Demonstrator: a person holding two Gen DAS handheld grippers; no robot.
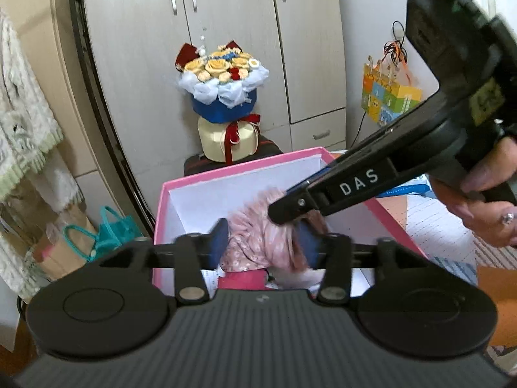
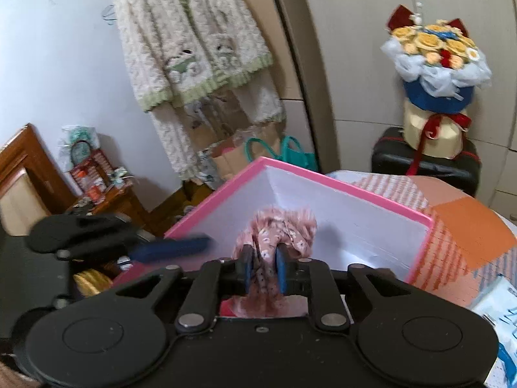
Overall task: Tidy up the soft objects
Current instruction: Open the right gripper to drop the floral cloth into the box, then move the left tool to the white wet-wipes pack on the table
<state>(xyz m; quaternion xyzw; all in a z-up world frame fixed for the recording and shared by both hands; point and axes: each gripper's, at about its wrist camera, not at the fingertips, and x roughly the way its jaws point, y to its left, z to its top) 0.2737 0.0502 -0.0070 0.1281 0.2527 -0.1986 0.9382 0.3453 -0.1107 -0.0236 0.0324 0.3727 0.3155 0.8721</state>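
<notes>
A pink floral cloth [image 1: 255,236] lies bunched inside the pink box [image 1: 239,168], which has white inner walls. My left gripper [image 1: 263,242] stands open over the box, its blue pads wide apart on either side of the cloth. The right gripper [image 1: 287,213] reaches in from the right, held by a hand [image 1: 484,200]. In the right wrist view the right gripper [image 2: 264,268] has its pads narrowly parted, with the cloth [image 2: 281,226] loose in the gap. The box rim [image 2: 349,190] shows beyond it, and one left finger [image 2: 171,249] shows blurred at the left.
The box sits on a patterned orange and white bedspread [image 2: 468,220]. Behind it a flower bouquet [image 1: 223,74] stands on a dark suitcase [image 2: 426,161] before the wardrobe. A cardigan [image 2: 194,42] hangs on the wall, teal bags [image 1: 106,232] sit on the floor and a wooden nightstand [image 2: 106,200] stands left.
</notes>
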